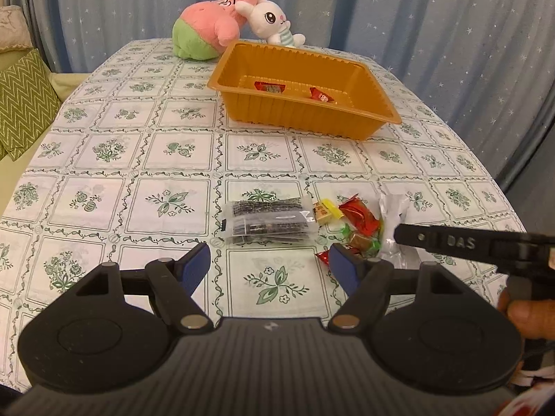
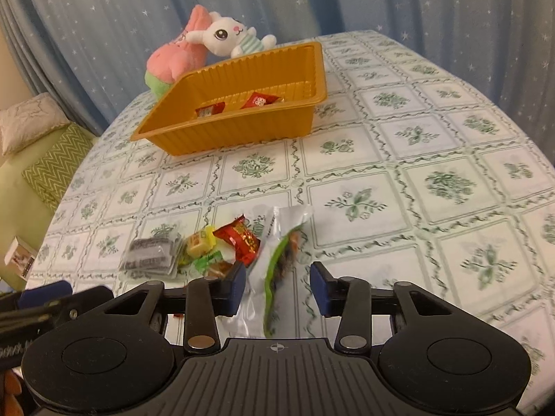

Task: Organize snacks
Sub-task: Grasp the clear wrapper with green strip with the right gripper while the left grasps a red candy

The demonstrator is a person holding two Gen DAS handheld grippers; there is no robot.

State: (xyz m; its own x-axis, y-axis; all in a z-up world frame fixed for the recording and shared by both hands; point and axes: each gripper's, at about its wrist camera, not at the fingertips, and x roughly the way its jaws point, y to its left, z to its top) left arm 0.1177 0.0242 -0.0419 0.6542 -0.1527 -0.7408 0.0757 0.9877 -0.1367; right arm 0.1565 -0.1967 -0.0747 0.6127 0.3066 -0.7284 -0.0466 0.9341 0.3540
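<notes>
Right wrist view only: green-edged clear packet (image 2: 277, 263) between wide right hand-held gripper (image 2: 277, 286) pads, seemingly untouched.

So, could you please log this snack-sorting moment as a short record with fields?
tray: orange tray, far side of table
in tray: two red packets
loose pile: dark packets, red and yellow candies, clear pouch
left gripper: open, empty, near pile
right gripper: open, fingers either side of clear pouch
background: two plush toys
</notes>
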